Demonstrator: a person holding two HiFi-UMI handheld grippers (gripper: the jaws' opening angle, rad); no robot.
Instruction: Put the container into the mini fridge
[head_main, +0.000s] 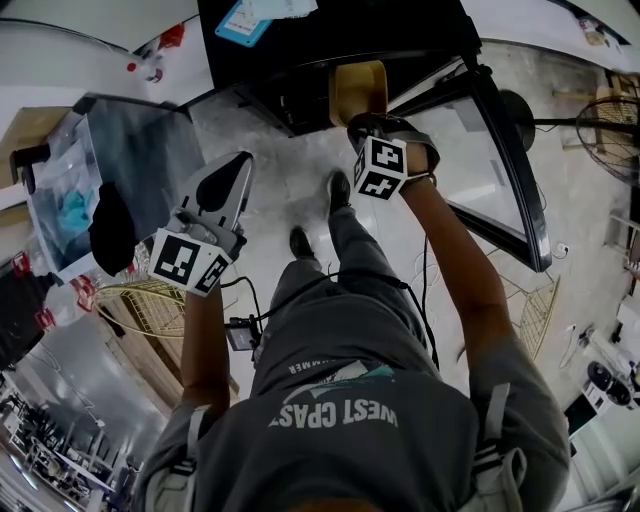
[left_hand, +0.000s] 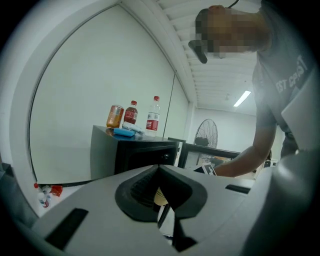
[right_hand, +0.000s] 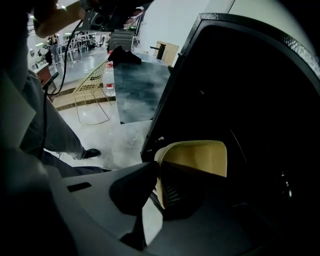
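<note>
In the head view my right gripper (head_main: 362, 122) is shut on the near rim of a tan, open-topped container (head_main: 360, 88). The container sits at the mouth of the black mini fridge (head_main: 300, 95). In the right gripper view the jaws pinch the container's edge (right_hand: 192, 157), with the fridge's dark inside (right_hand: 250, 100) behind it. The fridge's glass door (head_main: 505, 170) stands open to the right. My left gripper (head_main: 238, 165) hangs shut and empty to the left, over the floor. Its own view shows the fridge (left_hand: 135, 150) ahead, and my right gripper's marker cube (left_hand: 207, 170).
Two bottles (left_hand: 152, 116), a can (left_hand: 115, 116) and a blue item (left_hand: 125, 132) stand on the fridge top. A dark table (head_main: 140, 150) holding a black object (head_main: 112, 228) is at the left, with a wire basket (head_main: 150, 300) below it. A fan (head_main: 610, 130) stands at the far right. The person's shoes (head_main: 340, 190) rest before the fridge.
</note>
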